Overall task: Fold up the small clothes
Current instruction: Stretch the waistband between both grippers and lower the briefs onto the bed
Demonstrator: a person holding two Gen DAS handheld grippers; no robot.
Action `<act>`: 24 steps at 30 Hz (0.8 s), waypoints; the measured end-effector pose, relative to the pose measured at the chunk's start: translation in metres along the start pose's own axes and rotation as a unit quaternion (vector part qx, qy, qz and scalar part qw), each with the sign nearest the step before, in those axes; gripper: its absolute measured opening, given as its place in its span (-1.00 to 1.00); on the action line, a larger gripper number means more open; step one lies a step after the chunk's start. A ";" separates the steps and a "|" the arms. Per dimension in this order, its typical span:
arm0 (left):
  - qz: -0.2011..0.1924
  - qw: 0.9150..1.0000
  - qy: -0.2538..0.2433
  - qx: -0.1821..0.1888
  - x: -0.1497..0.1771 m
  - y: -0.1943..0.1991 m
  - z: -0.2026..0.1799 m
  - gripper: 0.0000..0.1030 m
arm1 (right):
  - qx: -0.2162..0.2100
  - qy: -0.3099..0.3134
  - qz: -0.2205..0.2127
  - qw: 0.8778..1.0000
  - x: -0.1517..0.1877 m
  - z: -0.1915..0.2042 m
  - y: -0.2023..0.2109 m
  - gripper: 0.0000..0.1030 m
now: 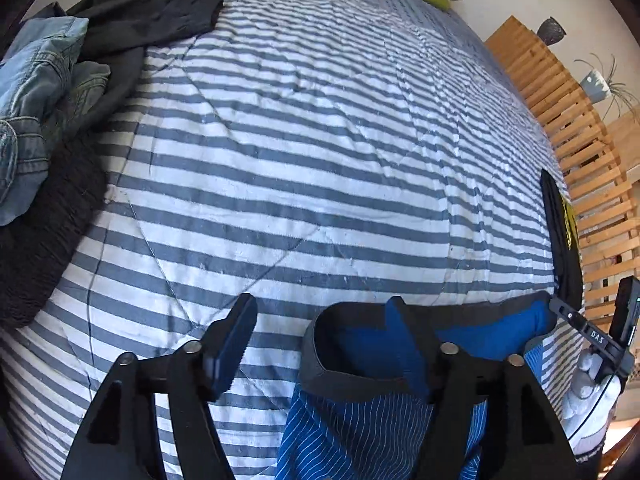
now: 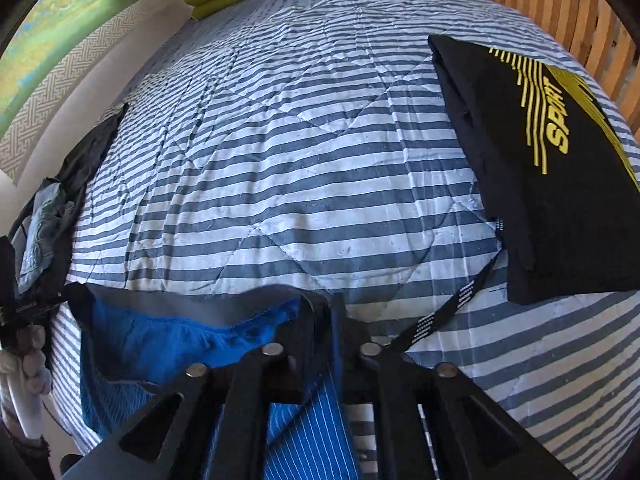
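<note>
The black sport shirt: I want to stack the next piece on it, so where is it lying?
The black sport shirt lies folded on the striped quilt, right side of the right wrist view, beside the wooden slats.

The blue shorts [image 1: 360,432] run off the bottom edge, and the black sport shirt [image 1: 562,240] is clipped by the right edge.

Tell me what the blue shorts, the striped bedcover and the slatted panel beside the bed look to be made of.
Blue shorts: thin woven fabric, likely cotton, with fine white pinstripes and a smooth grey stretch waistband. Striped bedcover: matte quilted cloth, probably cotton; stitched diagonal lines pucker its surface. Slatted panel: light unpainted wood, apparently pine, with a warm, even tone.
</note>
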State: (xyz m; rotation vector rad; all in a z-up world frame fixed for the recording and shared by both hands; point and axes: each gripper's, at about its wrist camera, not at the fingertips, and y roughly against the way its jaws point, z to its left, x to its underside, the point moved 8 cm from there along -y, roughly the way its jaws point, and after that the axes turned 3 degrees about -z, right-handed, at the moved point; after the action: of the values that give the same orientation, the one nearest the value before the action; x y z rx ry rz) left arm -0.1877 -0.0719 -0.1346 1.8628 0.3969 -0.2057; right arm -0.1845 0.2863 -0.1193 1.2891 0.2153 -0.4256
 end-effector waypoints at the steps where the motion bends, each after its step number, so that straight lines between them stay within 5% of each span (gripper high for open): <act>1: -0.006 1.000 0.003 0.010 -0.002 0.006 0.002 0.42 | -0.014 0.001 -0.009 1.000 -0.001 0.001 0.004 -0.27; 2: -0.015 1.000 0.003 0.020 -0.003 0.013 0.002 0.42 | -0.025 0.004 -0.022 0.999 -0.001 0.001 0.010 -0.09; 7: -0.057 0.996 -0.069 0.027 0.021 0.045 -0.004 0.42 | -0.108 -0.008 -0.082 0.991 0.002 0.001 0.051 -0.09; 13: -0.054 0.981 -0.186 -0.035 0.070 0.034 -0.012 0.41 | -0.080 0.051 -0.089 0.992 0.029 -0.013 0.043 -0.09; 22: -0.056 0.975 -0.213 -0.036 0.065 0.011 -0.027 0.39 | -0.061 0.108 -0.085 0.989 0.030 0.001 0.014 -0.09; 24: -0.055 0.975 -0.215 -0.032 0.063 0.006 -0.030 0.18 | -0.062 0.122 -0.086 0.987 0.029 0.009 0.011 -0.09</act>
State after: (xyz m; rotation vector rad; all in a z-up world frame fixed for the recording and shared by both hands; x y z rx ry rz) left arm -0.1289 -0.0344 -0.1401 1.6775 0.2018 -0.6503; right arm -0.1548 0.2746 -0.1187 1.2024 0.5544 -0.3930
